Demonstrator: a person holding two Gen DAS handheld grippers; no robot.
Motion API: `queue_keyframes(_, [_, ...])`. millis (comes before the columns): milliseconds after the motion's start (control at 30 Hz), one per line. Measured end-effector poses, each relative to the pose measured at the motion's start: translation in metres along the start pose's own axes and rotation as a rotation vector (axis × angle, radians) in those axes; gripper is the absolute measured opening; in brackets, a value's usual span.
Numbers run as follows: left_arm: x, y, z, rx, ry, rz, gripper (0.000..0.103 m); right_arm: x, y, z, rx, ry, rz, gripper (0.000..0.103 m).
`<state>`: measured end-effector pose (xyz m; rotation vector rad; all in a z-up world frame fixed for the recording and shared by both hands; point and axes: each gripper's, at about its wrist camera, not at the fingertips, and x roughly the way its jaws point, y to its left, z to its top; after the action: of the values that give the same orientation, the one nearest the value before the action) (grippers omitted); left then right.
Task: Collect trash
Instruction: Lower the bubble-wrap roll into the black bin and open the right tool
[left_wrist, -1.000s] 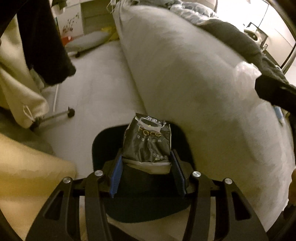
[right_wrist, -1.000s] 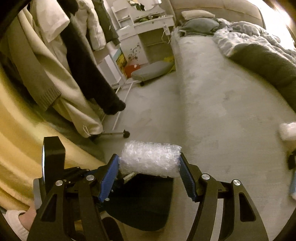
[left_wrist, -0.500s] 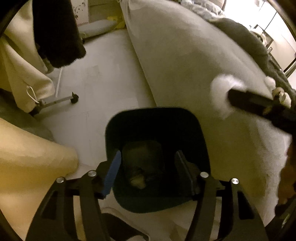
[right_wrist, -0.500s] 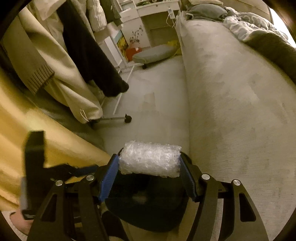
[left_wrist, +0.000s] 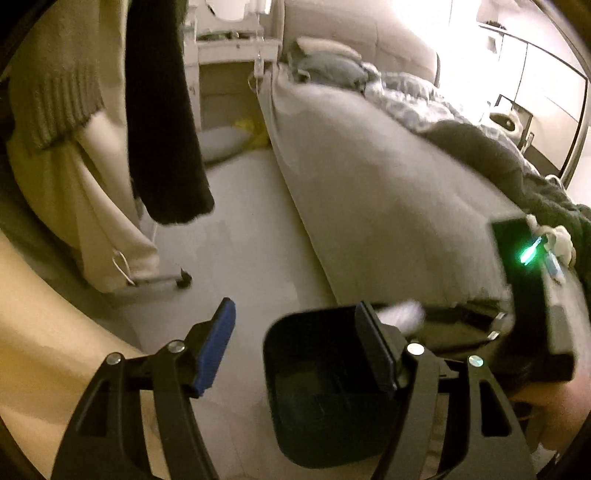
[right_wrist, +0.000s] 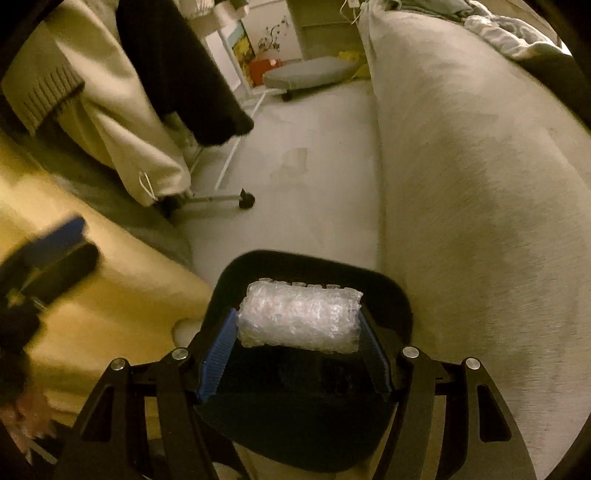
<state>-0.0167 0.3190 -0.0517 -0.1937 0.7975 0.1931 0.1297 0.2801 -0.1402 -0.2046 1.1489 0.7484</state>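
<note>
Left gripper (left_wrist: 295, 343) has dropped its packet into the bin (left_wrist: 314, 435) — jaws opening, empty. Right gripper (right_wrist: 299, 350), lowered over the bin's mouth, clamps the bubble wrap (right_wrist: 299, 317) — release due next.

My left gripper (left_wrist: 295, 343) points down with nothing between its blue pads, and its jaws are opening, while my right gripper (right_wrist: 297, 338) points down more steeply with both pads pressed on the ends of a bubble wrap roll (right_wrist: 300, 317).
</note>
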Motion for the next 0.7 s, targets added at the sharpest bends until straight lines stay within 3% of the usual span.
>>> queue_keyframes(167, [-0.011, 0.008, 0.006, 0.008, -0.067, 0.008, 0.069, 0.021, 0.011, -0.006, -0.032, 0.047, -0.017, 0.065])
queue_keyframes(367, [-0.018, 0.010, 0.007, 0.046, -0.109, 0.040, 0.061, 0.043, 0.016, -0.017, -0.051, 0.104, -0.036, 0.066])
queue_keyframes(467, [-0.022, 0.010, 0.009, 0.054, -0.117, 0.048, 0.052, 0.053, 0.019, -0.023, -0.066, 0.128, -0.049, 0.066])
queue_keyframes(567, [-0.029, 0.015, 0.011, 0.033, -0.148, 0.044, 0.052, 0.060, 0.024, -0.027, -0.091, 0.145, -0.063, 0.066])
queue_keyframes(700, [-0.040, 0.020, 0.017, 0.001, -0.208, 0.042, 0.049, 0.067, 0.029, -0.031, -0.111, 0.161, -0.060, 0.077])
